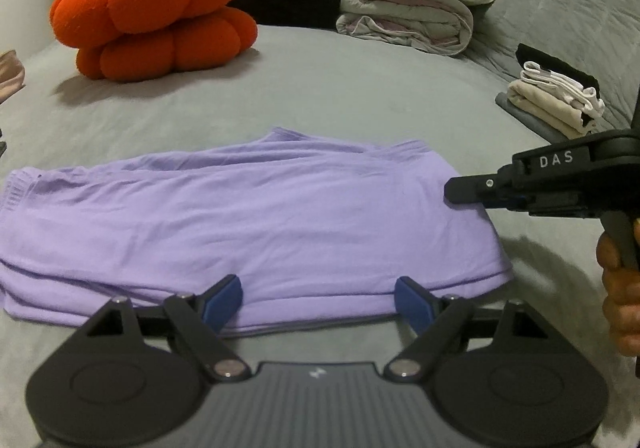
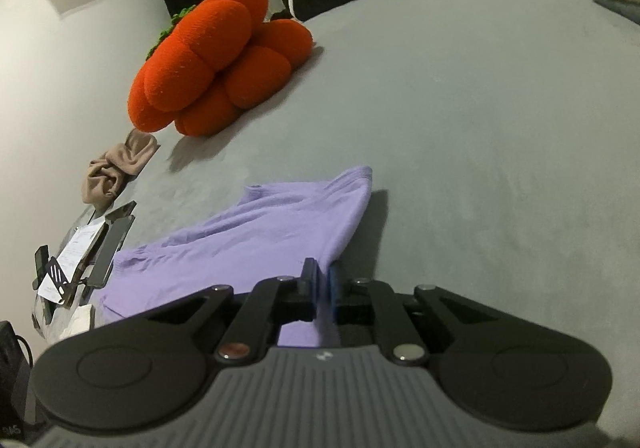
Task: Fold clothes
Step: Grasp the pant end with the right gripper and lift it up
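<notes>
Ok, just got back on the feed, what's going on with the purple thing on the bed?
A person is folding a lavender garment on the grey bedsheet. It lies partly folded in layers. The right gripper is shut on the garment's right edge, while the left gripper is open at its near edge, gripping nothing. A stack of folded clothes sits to the right, and an orange pumpkin cushion behind.

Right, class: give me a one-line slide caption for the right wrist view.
Right gripper shut on the edge of the lavender garment, lying on the grey bed near an orange pumpkin cushion.
</notes>
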Motion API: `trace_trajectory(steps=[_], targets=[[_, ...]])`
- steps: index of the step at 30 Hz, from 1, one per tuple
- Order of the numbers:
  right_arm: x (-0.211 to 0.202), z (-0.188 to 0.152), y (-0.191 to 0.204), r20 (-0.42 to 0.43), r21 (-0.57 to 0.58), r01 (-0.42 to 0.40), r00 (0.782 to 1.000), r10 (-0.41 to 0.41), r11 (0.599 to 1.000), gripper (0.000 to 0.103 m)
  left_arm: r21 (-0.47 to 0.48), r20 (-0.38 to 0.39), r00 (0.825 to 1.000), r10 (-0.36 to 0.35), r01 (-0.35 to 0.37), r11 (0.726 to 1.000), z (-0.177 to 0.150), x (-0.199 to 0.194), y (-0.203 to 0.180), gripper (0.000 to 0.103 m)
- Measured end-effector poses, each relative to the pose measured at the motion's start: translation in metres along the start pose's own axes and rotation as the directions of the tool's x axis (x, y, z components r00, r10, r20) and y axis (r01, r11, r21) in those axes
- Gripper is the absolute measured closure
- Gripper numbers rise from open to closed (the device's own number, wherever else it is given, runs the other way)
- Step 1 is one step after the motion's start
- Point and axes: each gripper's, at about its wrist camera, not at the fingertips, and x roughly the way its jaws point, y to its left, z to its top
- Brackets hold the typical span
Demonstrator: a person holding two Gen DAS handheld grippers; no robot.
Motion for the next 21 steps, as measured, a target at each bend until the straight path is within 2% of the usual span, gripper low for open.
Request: trace_trajectory(steps=[10, 16, 21], targets=[[-0.002, -0.003, 0.016, 0.024, -0.074, 0.010, 1.000, -0.008, 0.997, 0.096, -0.007, -0.005, 1.000, 0.002, -0.002, 1.000, 0.002, -0.002, 0.000, 0.018], [-0.004, -0.003, 0.019, 0.035, -0.049, -0.009, 0.999, 0.011, 0.999, 0.096, 0.019, 0.055, 0.995, -0.088, 0.087, 0.996, 0.004, -0.019, -0.004, 0.018], [-0.010, 0.002, 0.025, 0.048, -0.028, -0.054, 0.997, 0.055, 0.998, 0.097, 0.119, 0.115, 0.981, -0.156, 0.142, 0.983, 0.002, -0.035, -0.028, 0.018]])
